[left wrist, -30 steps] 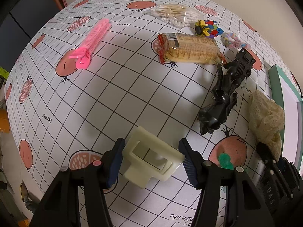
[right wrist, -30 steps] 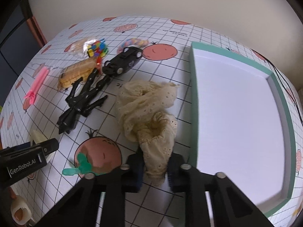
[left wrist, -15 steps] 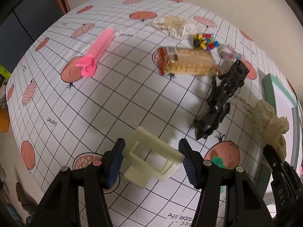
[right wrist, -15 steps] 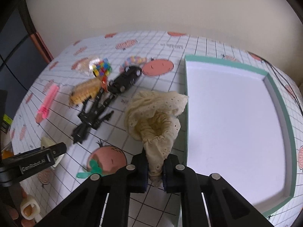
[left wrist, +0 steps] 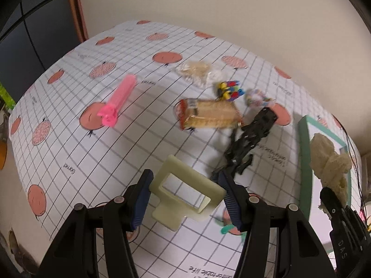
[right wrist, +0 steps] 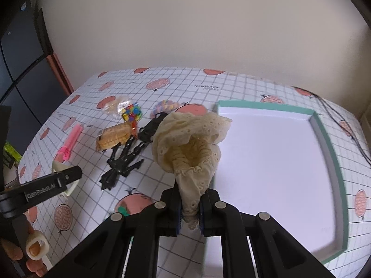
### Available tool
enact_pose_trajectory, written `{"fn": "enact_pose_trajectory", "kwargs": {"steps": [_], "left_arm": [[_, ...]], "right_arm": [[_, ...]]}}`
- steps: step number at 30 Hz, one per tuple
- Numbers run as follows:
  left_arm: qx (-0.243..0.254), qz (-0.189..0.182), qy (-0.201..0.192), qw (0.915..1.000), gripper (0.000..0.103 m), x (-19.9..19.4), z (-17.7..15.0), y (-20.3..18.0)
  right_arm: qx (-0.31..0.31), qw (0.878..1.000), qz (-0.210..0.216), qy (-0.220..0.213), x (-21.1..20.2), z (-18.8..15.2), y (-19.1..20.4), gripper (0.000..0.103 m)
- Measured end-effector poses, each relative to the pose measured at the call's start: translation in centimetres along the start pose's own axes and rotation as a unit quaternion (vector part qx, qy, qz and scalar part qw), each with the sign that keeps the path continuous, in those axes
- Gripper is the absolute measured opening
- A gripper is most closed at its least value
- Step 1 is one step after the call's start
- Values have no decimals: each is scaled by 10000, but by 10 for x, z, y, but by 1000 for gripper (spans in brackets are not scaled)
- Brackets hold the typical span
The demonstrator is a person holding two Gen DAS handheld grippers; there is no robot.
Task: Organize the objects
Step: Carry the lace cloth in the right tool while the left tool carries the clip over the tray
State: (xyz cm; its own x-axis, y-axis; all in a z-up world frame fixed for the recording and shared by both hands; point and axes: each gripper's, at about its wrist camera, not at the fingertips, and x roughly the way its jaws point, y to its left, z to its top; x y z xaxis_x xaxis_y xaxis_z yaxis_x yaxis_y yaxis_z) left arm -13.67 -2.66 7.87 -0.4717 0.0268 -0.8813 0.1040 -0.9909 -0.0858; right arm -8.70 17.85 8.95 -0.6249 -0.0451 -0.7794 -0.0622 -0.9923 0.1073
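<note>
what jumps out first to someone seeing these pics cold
The crumpled cream lace cloth stands out first, pinched in the right gripper and hanging in the air beside the big empty teal-rimmed white tray. Next is the pale cream rectangular plastic clip, held between the fingers of the left gripper above the pomegranate-print grid tablecloth.

Each of the 2 fisheye views looks forward along its own gripper's fingers, raised above the table (left wrist: 69, 139) and angled down toward the far wall. The left wrist view faces the table's left and middle. The right wrist view faces the green-rimmed tray (right wrist: 329, 139). Both views share the pink clip (left wrist: 118, 99) (right wrist: 70, 142), the cracker pack (left wrist: 208, 113) (right wrist: 113, 135) and the black toy (left wrist: 245, 143) (right wrist: 123, 162).
</note>
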Motion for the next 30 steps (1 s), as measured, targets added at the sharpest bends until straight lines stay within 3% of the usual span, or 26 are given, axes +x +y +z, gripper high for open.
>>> {"fn": "enact_pose_trajectory", "kwargs": {"steps": [10, 23, 30], "left_arm": [[403, -430, -115, 9982, 60, -7, -4, -46], [1249, -1187, -264, 9847, 60, -14, -15, -136], [1948, -1104, -522, 9732, 60, -13, -19, -178]], "right_arm": [[517, 9978, -404, 73, -4, -7, -55, 11], [814, 9927, -890, 61, -9, -13, -111, 11], [689, 9923, -1031, -56, -10, -4, -129, 11]]}}
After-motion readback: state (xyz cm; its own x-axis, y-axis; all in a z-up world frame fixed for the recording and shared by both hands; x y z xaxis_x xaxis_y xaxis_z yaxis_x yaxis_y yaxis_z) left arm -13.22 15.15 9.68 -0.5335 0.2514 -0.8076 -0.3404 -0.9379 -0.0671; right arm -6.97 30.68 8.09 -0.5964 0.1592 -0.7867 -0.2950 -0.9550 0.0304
